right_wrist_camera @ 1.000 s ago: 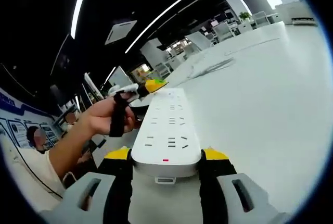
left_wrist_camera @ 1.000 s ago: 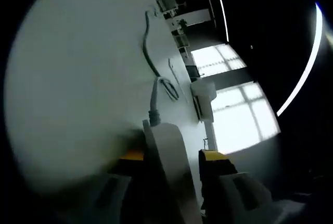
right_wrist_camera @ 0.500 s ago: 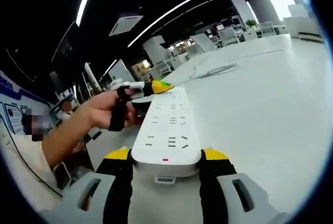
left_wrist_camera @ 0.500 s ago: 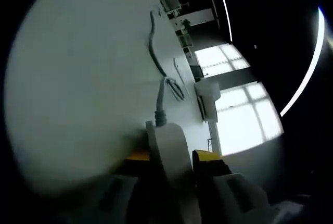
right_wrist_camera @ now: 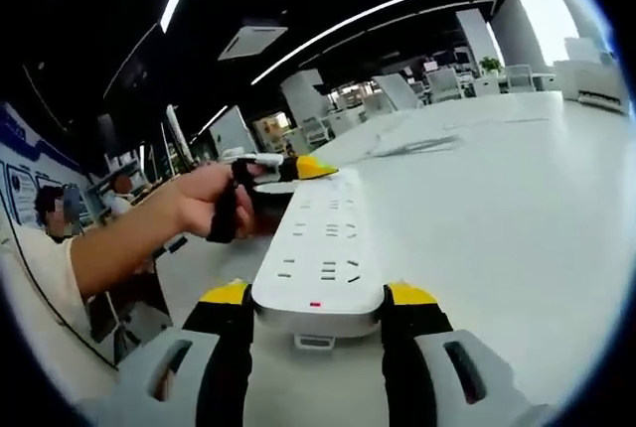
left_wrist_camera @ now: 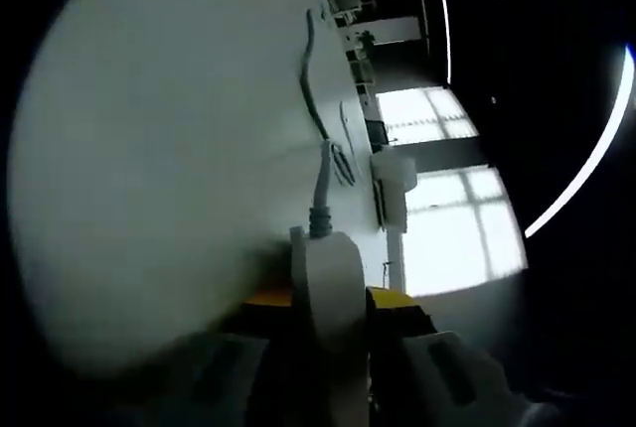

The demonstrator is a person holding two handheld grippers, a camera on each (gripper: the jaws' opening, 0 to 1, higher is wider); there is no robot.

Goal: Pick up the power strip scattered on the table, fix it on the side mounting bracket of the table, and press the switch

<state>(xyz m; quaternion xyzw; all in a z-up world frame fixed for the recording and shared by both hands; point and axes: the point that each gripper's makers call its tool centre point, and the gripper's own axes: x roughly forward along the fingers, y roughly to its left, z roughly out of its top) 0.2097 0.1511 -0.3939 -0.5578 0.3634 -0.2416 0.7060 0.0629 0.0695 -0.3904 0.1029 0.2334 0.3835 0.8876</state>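
The white power strip (right_wrist_camera: 323, 248) lies face up over the white table (right_wrist_camera: 517, 209), sockets showing, a small red mark on its near end. My right gripper (right_wrist_camera: 316, 300) is shut on that near end, its yellow-tipped jaws pressed to both sides. At the strip's far end, a person's hand (right_wrist_camera: 204, 204) holds the left gripper (right_wrist_camera: 288, 167). In the left gripper view the power strip (left_wrist_camera: 328, 283) shows edge-on, pinched between the jaws of my left gripper (left_wrist_camera: 320, 300), which is shut on it. Its grey cord (left_wrist_camera: 320, 184) runs away across the table (left_wrist_camera: 149, 149).
A white box-shaped unit (left_wrist_camera: 393, 177) sits at the table's far edge, before bright windows (left_wrist_camera: 447, 238). Desks and chairs (right_wrist_camera: 437, 55) fill the room behind the table. A person's forearm (right_wrist_camera: 109, 248) reaches in from the left.
The left gripper's jaws have drawn in tight against the strip's sides. The right gripper keeps the same hold; both views have shifted a little with the hands.
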